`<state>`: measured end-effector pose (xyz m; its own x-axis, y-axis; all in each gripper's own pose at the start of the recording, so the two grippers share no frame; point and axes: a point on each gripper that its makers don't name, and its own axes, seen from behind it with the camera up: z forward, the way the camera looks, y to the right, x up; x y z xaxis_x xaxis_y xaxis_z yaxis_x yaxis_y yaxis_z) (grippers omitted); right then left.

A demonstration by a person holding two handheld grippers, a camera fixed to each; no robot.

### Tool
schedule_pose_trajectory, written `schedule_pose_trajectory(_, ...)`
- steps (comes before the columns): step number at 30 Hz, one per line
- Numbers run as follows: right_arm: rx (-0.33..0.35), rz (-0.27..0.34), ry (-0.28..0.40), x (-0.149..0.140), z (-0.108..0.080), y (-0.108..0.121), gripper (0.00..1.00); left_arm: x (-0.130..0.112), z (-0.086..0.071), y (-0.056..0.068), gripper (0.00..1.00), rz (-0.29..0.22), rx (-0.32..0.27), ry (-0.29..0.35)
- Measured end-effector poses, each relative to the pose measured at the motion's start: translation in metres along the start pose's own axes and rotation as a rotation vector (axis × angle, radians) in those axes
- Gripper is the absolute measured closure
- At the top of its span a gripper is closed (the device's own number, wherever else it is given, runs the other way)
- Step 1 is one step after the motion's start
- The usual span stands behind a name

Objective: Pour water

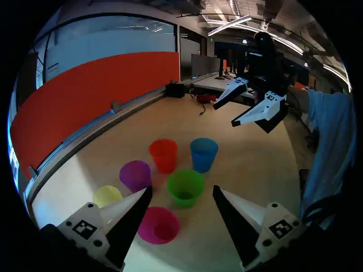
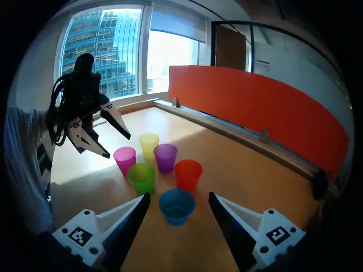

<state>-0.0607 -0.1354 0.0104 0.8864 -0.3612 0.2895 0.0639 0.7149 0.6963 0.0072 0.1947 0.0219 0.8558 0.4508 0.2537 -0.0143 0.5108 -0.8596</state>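
Scene: a long pale wooden worktop (image 1: 254, 167) with six small plastic cups clustered on it, seen from my two tongs facing each other across the cluster.
Cups, general look: tapered, translucent coloured plastic tumblers, all upright with open mouths up, standing close together in two rows of three; I cannot tell whether neighbours touch.
Row by the partition: yellow plastic cup (image 1: 106, 196), purple plastic cup (image 1: 135, 174), orange-red plastic cup (image 1: 163, 154).
Other row: pink plastic cup (image 1: 158, 224), green plastic cup (image 1: 185, 187), blue plastic cup (image 1: 203, 153).
Cup contents: the inner bottoms of the pink, green and blue cups are visible; I cannot tell whether any cup holds water.
My left tongs (image 1: 181, 188): fingers spread apart, gripping nothing, at the yellow and pink end of the cluster; in the right gripper view they hang raised above the worktop beside the pink cup.
My right tongs (image 2: 179, 195): fingers spread wide, gripping nothing; the blue cup sits framed between them without touching either finger.
Right tongs from across: in the left gripper view they hover raised, beyond the blue cup, fingers parted.
My arm: a light blue sleeve (image 1: 331, 136) at the edge of the left gripper view.
Background: a long orange partition panel (image 1: 90, 95) along the worktop's far edge, and tall windows (image 2: 104, 50) with buildings outside.
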Motion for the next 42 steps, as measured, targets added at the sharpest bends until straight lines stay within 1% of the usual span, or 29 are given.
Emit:
schedule_pose_trajectory(17,0.030,-0.007,-0.063,-0.031,0.018,-0.001,0.00,-0.019,0.029,0.004,0.01,0.000,-0.029,-0.070)
schedule_pose_trajectory(21,0.035,-0.006,-0.070,-0.035,0.021,-0.002,0.00,-0.023,0.036,0.004,0.01,-0.004,-0.031,-0.083)
schedule_pose_trajectory(29,0.039,-0.011,-0.081,-0.042,0.025,-0.002,0.00,-0.028,0.048,-0.001,0.01,-0.006,-0.019,-0.105)
schedule_pose_trajectory(42,0.044,-0.010,-0.092,-0.050,0.029,0.000,0.00,-0.033,0.066,0.000,0.01,-0.007,-0.020,-0.129)
